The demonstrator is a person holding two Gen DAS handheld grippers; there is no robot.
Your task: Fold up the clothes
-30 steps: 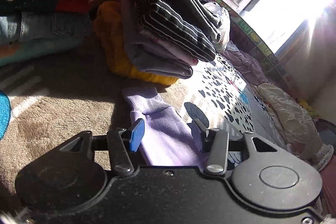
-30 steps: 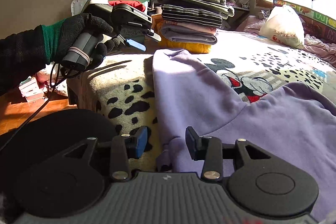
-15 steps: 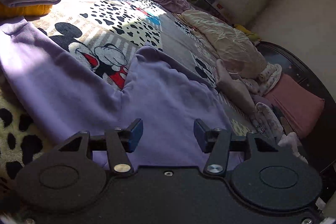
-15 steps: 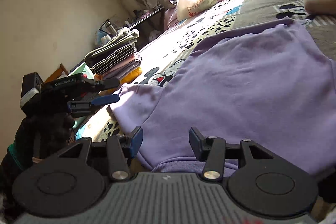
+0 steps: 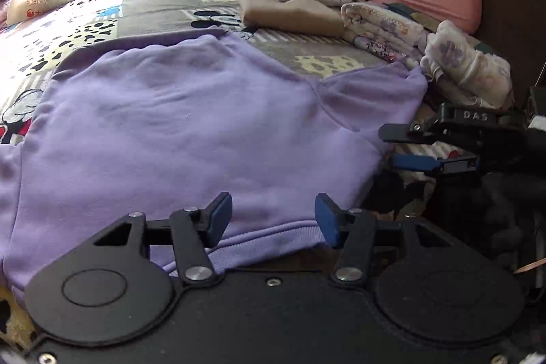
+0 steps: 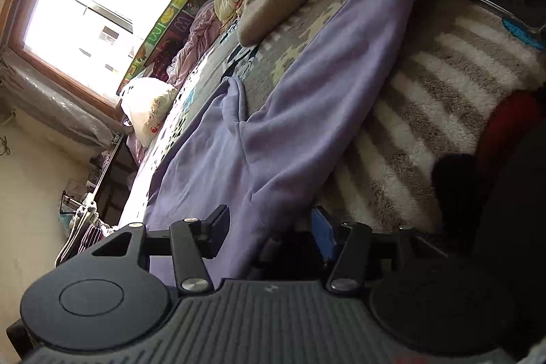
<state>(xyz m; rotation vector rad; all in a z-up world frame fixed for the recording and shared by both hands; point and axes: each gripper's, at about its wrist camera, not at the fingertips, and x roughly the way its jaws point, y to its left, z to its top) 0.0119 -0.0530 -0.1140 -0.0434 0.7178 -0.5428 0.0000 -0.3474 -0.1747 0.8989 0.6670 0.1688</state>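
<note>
Sweatshirt (image 5: 191, 125) lies spread flat on the bed (image 5: 163, 9), purple, with no fold made in it that I can see. From the left wrist view, the left gripper (image 5: 273, 217) stands just over the ribbed hem of the sweatshirt, jaws half apart, with nothing pressed between them. The right gripper (image 5: 409, 147) shows beside the sweatshirt's right sleeve, blue pads apart.

From the right wrist view, the right gripper (image 6: 269, 227) has its jaws opening; the edge of the sweatshirt (image 6: 307, 84) passes between them, but the pads do not press it. The sleeve runs away from the gripper toward the pillows.

I judge the folding of this piece is only at its start: sleeves and body all remain to be folded.
</note>
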